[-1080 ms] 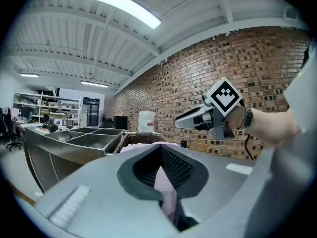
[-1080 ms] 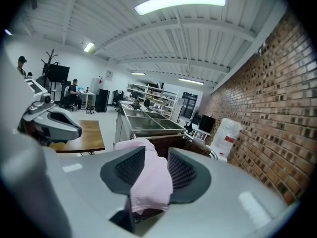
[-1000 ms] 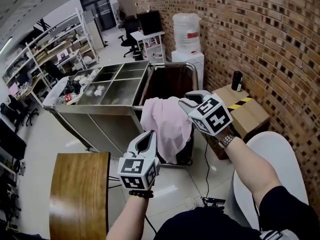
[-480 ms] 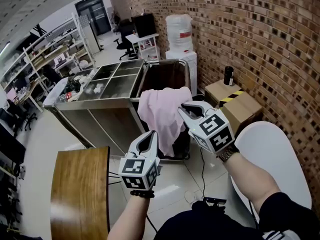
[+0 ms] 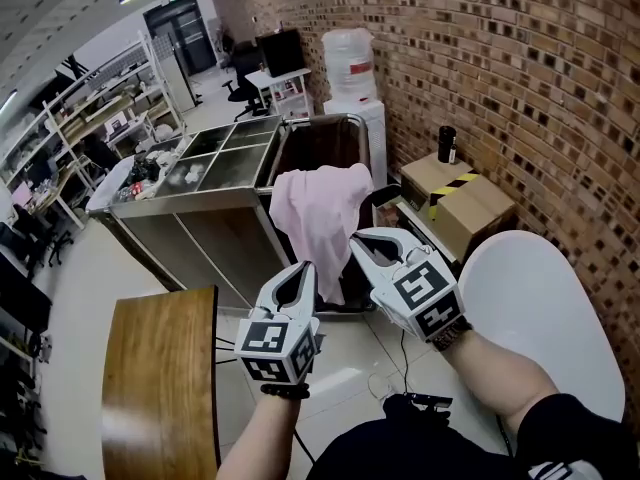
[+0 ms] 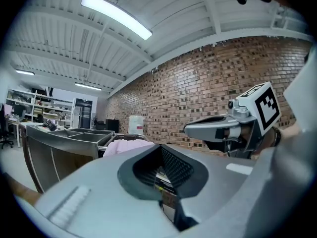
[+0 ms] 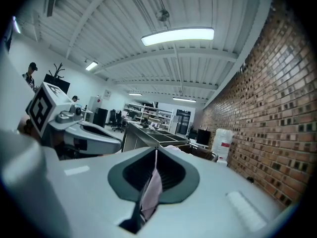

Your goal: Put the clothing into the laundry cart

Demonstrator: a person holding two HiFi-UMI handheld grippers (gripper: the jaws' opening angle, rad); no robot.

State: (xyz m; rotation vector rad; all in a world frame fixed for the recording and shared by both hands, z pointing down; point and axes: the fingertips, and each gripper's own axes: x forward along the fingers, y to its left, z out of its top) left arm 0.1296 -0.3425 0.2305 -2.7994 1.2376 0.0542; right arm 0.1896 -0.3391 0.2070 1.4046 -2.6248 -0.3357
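A pink garment hangs over the near rim of the laundry cart, a dark bag in a metal frame; part of it dangles outside. My right gripper sits just to the right of the cloth's lower edge and is shut. Its jaws have just been closing. They grip nothing; only a pink sliver shows through their slit in the right gripper view. My left gripper is shut and empty, in front of the cart and below the garment. The garment also shows ahead in the left gripper view.
A steel trolley with open compartments stands left of the cart. A wooden table is at the near left. Right of the cart, a dark bottle stands on a cardboard box by the brick wall. A white rounded object lies near right.
Both grippers have drawn back from the cart toward me. The right one has left the top of the garment and its jaws have come together. The garment stays draped on the rim.
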